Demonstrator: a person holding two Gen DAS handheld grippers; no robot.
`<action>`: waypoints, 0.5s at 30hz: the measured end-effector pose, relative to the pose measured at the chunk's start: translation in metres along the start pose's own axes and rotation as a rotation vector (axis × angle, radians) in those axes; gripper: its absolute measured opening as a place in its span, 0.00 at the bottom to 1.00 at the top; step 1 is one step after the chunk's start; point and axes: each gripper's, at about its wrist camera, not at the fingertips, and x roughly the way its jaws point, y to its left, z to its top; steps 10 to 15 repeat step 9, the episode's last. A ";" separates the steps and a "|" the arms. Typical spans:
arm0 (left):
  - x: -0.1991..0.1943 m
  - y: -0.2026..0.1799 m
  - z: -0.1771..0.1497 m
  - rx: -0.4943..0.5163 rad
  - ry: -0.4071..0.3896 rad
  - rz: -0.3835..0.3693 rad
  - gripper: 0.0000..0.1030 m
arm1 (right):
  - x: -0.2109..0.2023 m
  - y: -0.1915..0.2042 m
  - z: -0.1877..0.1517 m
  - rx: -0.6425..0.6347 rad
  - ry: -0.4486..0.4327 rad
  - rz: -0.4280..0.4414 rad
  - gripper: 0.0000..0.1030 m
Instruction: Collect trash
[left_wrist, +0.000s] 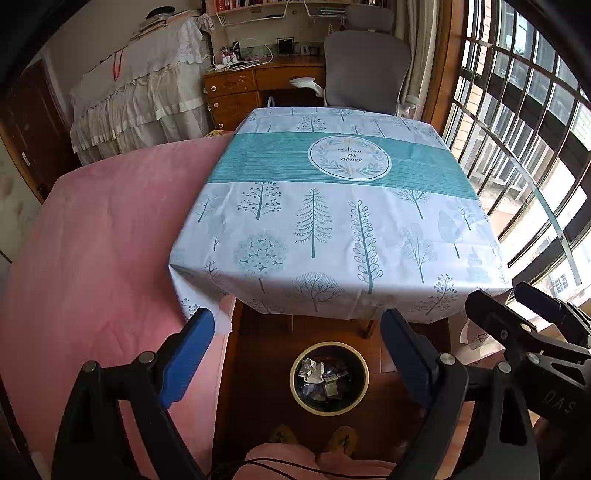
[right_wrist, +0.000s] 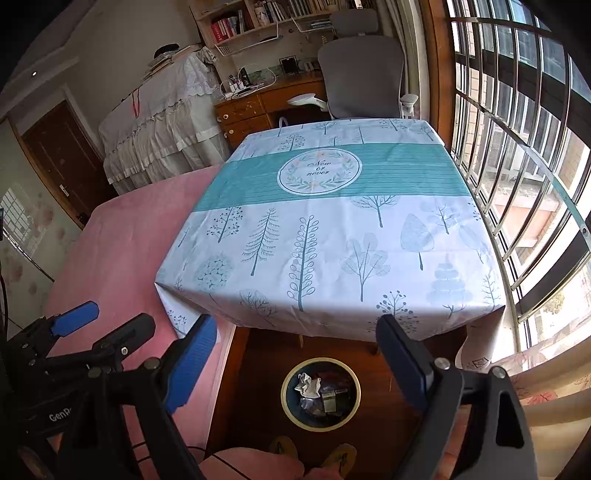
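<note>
A round bin (left_wrist: 355, 400) with a cream rim stands on the wood floor below the table's near edge; it also shows in the right wrist view (right_wrist: 352, 410). Crumpled white paper (left_wrist: 310, 370) (right_wrist: 306, 384) and small wrappers lie inside it. My left gripper (left_wrist: 297, 354) is open and empty, held above the bin. My right gripper (right_wrist: 295, 360) is open and empty, also above the bin. The right gripper shows at the right edge of the left wrist view (left_wrist: 524, 314); the left gripper shows at the left of the right wrist view (right_wrist: 99, 325).
A table with a tree-print cloth (left_wrist: 332, 221) (right_wrist: 332, 240) fills the middle. A pink bed (left_wrist: 103, 240) lies to the left, a barred window (left_wrist: 524, 129) to the right. A desk and grey chair (left_wrist: 365, 70) stand behind. The person's feet (left_wrist: 314, 439) are near the bin.
</note>
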 end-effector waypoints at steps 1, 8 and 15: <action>0.000 0.002 -0.001 -0.001 0.002 0.002 0.88 | -0.001 -0.001 0.001 0.001 0.003 0.003 0.86; 0.001 0.004 -0.003 -0.007 0.015 0.013 0.88 | -0.001 0.001 -0.002 -0.011 0.019 0.021 0.86; 0.001 0.004 -0.003 -0.008 0.017 0.015 0.88 | -0.001 0.001 -0.002 -0.012 0.023 0.024 0.86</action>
